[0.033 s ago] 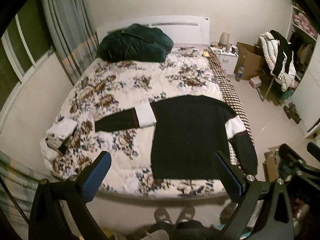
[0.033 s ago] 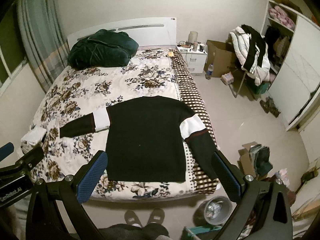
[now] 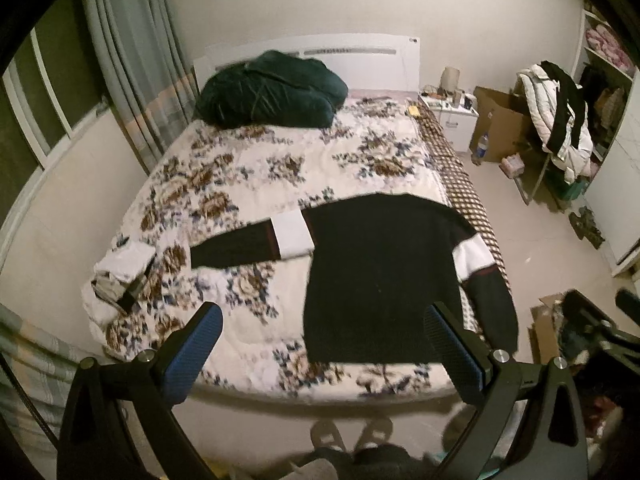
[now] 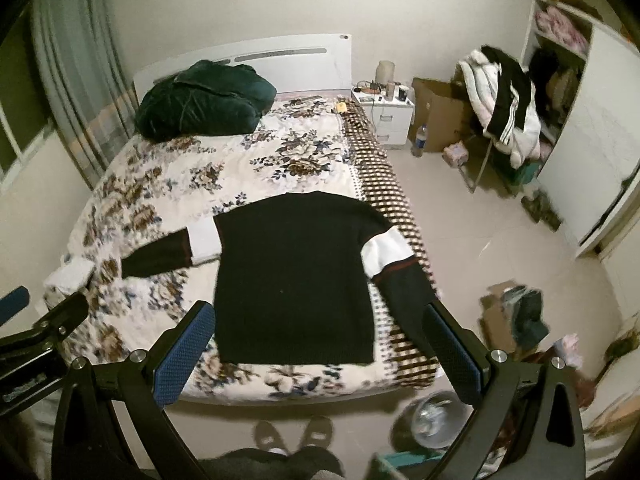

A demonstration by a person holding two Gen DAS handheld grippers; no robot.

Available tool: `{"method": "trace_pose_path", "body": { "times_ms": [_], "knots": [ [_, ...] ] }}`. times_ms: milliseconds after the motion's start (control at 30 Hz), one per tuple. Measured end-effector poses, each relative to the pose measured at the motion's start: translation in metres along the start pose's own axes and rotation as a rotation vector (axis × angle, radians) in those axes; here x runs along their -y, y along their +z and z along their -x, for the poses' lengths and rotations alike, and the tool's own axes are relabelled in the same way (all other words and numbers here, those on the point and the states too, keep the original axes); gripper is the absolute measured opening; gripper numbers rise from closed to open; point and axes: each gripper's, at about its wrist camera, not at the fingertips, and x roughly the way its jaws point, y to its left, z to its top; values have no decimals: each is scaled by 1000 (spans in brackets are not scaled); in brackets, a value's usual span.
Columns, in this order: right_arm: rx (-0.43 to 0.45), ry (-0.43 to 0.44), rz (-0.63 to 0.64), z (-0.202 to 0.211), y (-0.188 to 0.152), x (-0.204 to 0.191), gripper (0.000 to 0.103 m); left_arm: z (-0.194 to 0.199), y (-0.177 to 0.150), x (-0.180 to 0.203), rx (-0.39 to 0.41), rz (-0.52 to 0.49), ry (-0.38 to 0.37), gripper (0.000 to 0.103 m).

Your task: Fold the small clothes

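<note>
A black sweater [image 3: 380, 276] with white bands on both sleeves lies flat on the floral bed cover [image 3: 248, 184], near the foot and right side; it also shows in the right wrist view [image 4: 296, 276]. Its left sleeve [image 3: 248, 244] stretches out sideways and its right sleeve [image 4: 404, 280] hangs toward the bed's right edge. My left gripper [image 3: 324, 344] is open and empty, held above the foot of the bed. My right gripper [image 4: 316, 340] is open and empty, also above the foot, to the right of the left one.
A dark green duvet bundle [image 3: 272, 92] lies by the headboard. A small pile of white clothes [image 3: 120, 272] sits at the bed's left foot corner. A nightstand [image 4: 388, 116], cardboard boxes, a clothes-laden chair [image 4: 504, 108] and a bucket [image 4: 432, 416] stand on the floor to the right.
</note>
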Motion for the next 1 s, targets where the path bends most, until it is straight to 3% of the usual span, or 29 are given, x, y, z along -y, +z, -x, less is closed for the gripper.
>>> {"method": "trace_pose_path", "body": {
  "times_ms": [133,267,367,467,700,867,1000],
  "knots": [
    [-37,31,-154,-43,-14,45,103,-46,7,17,46,-24,8,103],
    [-80,-32,-340,-107,-42,101,103,-109,15,33,17,-28,-6,103],
    [-130,-80,-470,-165,-70,151,103,-156,15,50,-51,-39,1,103],
    [-192,-71,-610,-233,-111,204,103,-201,7,77,-103,-65,15,103],
    [-289,49,-1003,-415,-220,316,103,-320,-35,150,-300,-160,28,103],
    [-268,96,-1325,-511,-294,348,103,-395,-75,190,-399,-231,48,103],
    [-183,96,-1551,-565,-349,370,103,-451,-102,209,-469,-251,81,103]
  ]
}}
